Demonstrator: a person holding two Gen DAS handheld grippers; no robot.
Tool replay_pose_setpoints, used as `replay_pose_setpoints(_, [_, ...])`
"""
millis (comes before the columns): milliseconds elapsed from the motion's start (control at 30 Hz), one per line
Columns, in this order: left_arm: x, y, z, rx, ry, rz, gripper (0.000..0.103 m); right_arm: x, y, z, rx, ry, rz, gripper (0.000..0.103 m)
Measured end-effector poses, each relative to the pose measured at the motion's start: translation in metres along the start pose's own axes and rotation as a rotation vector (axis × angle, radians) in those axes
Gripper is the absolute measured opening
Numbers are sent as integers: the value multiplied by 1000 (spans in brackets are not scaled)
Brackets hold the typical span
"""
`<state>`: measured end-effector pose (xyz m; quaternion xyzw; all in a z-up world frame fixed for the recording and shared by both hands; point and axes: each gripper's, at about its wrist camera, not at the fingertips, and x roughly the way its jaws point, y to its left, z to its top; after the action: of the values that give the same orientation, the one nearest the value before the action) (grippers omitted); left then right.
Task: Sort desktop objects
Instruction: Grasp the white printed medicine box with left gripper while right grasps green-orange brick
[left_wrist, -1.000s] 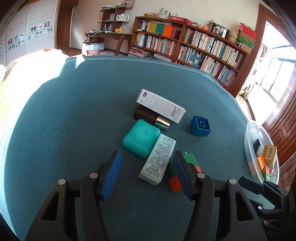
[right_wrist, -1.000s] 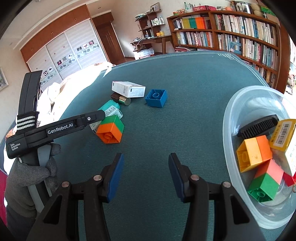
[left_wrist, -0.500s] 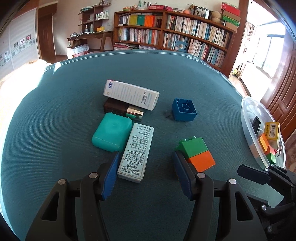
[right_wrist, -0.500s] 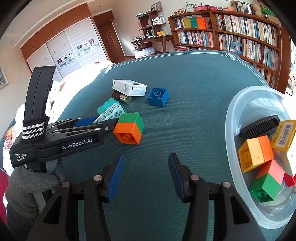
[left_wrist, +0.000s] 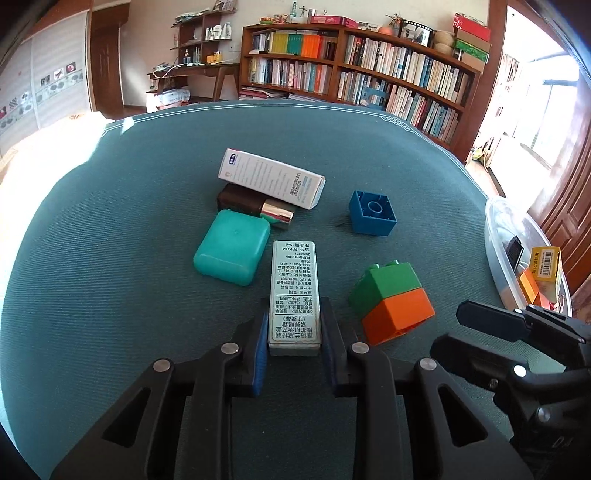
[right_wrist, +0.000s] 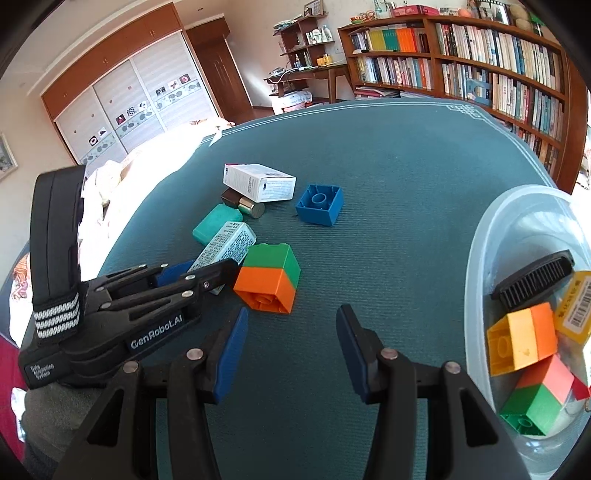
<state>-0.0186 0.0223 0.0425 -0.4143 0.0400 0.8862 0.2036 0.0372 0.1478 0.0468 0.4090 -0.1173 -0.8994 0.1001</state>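
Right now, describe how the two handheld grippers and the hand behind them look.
Both grippers are black plastic with silver rivets and blue pads lining the fingers. The left gripper carries white "GenRobot.AI" lettering on its side, a small white label near the rear, and a black-and-white striped strap around its upright handle. The hand holding it wears a grey knitted glove, with a red sleeve beside it.

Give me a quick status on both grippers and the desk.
Left gripper just closed on the pale printed box. Right gripper open, empty. Green-orange block close beside, not touching.
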Motion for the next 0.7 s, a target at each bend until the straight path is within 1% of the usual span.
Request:
replay_pose_setpoints(100, [-5,3,-8,5,-4,33,27,7,3,7,12,11,29,55])
replay_pose_setpoints(233, [-8,3,-15,19,-10,47,27,18,10,14,-1,15,18,55])
replay_pose_setpoints(400, [-7,8,-14,3,-15,28,27,27,15,17,-33,7,-34,55])
replay_pose_setpoints(567, [-4,7,-10,7,-18,43,28,36,16,17,-57,4,-96,55])
replay_pose_setpoints(700, [-3,7,-9,5,-17,55,28,41,12,18,-52,-1,-112,55])
